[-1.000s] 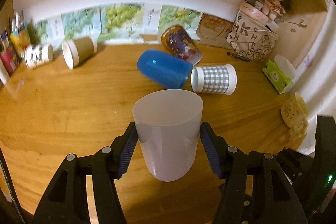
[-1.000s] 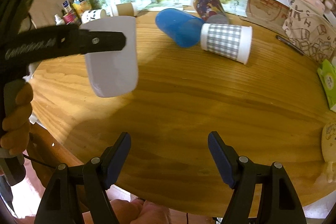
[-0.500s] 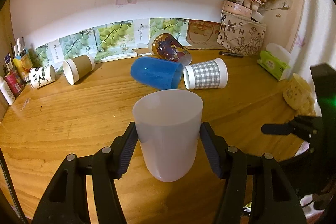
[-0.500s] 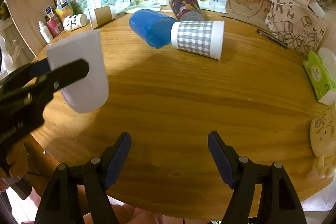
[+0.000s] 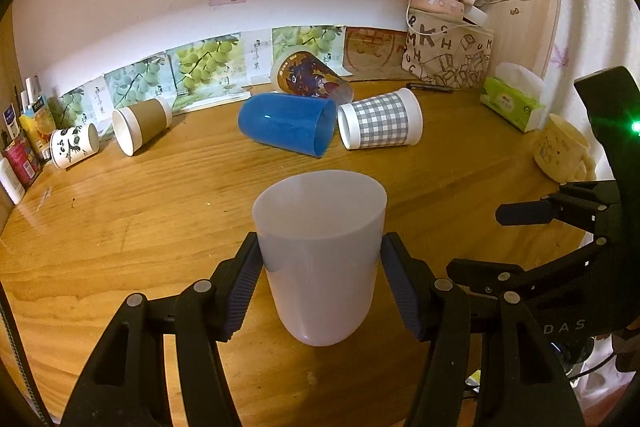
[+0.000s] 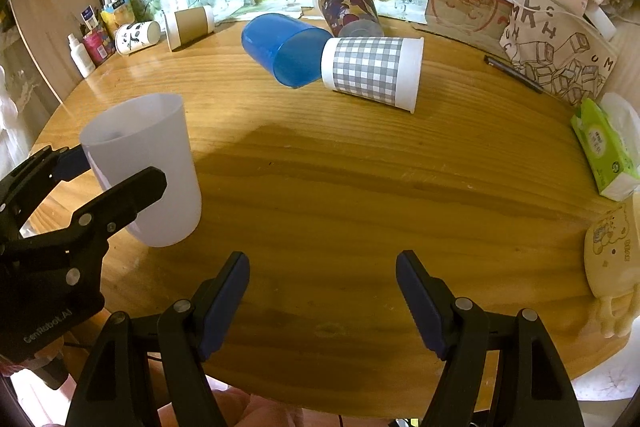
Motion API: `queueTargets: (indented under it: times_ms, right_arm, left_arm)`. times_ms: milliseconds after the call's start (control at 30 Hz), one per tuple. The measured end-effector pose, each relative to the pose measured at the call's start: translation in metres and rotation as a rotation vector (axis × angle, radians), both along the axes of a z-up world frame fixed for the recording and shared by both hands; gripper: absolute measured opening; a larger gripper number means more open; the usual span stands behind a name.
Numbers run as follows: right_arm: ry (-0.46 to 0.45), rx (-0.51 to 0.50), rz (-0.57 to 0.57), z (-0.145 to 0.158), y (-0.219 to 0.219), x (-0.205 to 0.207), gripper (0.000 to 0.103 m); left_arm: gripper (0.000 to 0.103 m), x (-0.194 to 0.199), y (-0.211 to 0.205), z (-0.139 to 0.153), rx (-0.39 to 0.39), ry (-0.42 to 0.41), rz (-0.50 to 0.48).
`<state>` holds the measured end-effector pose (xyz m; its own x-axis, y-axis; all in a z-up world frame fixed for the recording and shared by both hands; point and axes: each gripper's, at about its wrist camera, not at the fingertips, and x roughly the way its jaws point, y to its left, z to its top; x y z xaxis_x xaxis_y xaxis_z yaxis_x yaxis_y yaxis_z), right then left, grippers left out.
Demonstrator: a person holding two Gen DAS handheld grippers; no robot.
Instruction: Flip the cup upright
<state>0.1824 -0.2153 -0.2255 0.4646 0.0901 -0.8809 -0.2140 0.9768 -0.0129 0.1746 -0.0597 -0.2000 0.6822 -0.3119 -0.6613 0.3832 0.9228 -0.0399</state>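
My left gripper (image 5: 320,283) is shut on a white plastic cup (image 5: 320,259), held upright with its mouth up, low over the near part of the wooden table (image 5: 120,219). The right wrist view shows the same cup (image 6: 148,167) at the left, its base at or just above the table, with the left gripper's fingers (image 6: 132,191) around it. My right gripper (image 6: 322,291) is open and empty over the table's front edge; it also shows at the right of the left wrist view (image 5: 520,219).
Several cups lie on their sides at the back: a blue cup (image 5: 286,125), a checked cup (image 5: 380,125), a printed cup (image 5: 310,77), a brown paper cup (image 5: 140,125), a panda cup (image 5: 74,145). A tissue pack (image 6: 604,151), a bag (image 5: 448,55) and bottles (image 6: 90,39) line the edges.
The left gripper has turned and lowered the white cup toward the table, closer to the front left. The right gripper has stayed open and nearly still.
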Motion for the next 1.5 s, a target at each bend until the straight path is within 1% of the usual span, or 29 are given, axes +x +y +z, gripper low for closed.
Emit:
queueTargets:
  times_ms: [133,367,567,833,900,933,1033,1067,1233,1367,1500]
  right_arm:
    - [0.004,0.000,0.000,0.000,0.001,-0.001,0.076]
    - [0.007,0.004,-0.009,-0.001,0.003,-0.002,0.076]
    - [0.007,0.011,-0.019,0.000,0.003,-0.003,0.076]
    - [0.007,0.016,-0.030,0.001,0.003,-0.006,0.076]
    - [0.010,0.017,-0.032,0.001,0.004,-0.007,0.076]
    - [0.011,0.018,-0.033,0.001,0.003,-0.007,0.076]
    - [0.018,0.024,-0.045,0.002,0.003,-0.007,0.077]
    - [0.019,0.026,-0.051,0.003,0.003,-0.007,0.079]
    - [0.016,0.026,-0.073,0.007,0.006,-0.010,0.081]
    - [0.021,0.027,-0.103,0.011,0.009,-0.014,0.082]
    - [0.027,0.027,-0.158,0.014,0.012,-0.024,0.083]
  left_arm:
    - [0.065,-0.002,0.000,-0.001,0.004,0.002,-0.007]
    - [0.065,-0.008,-0.001,0.000,0.035,0.014,-0.037]
    - [0.065,-0.010,-0.001,-0.003,0.058,0.057,-0.062]
    - [0.065,-0.013,-0.001,-0.006,0.088,0.086,-0.078]
    - [0.069,-0.013,-0.001,-0.006,0.097,0.096,-0.086]
    - [0.073,-0.014,-0.001,-0.006,0.105,0.102,-0.090]
    - [0.076,-0.017,0.000,-0.006,0.122,0.115,-0.106]
    - [0.077,-0.017,0.000,-0.007,0.130,0.123,-0.111]
    - [0.080,-0.023,0.007,-0.007,0.156,0.152,-0.126]
    - [0.081,-0.033,0.018,-0.008,0.174,0.180,-0.136]
    - [0.081,-0.044,0.033,-0.012,0.181,0.240,-0.129]
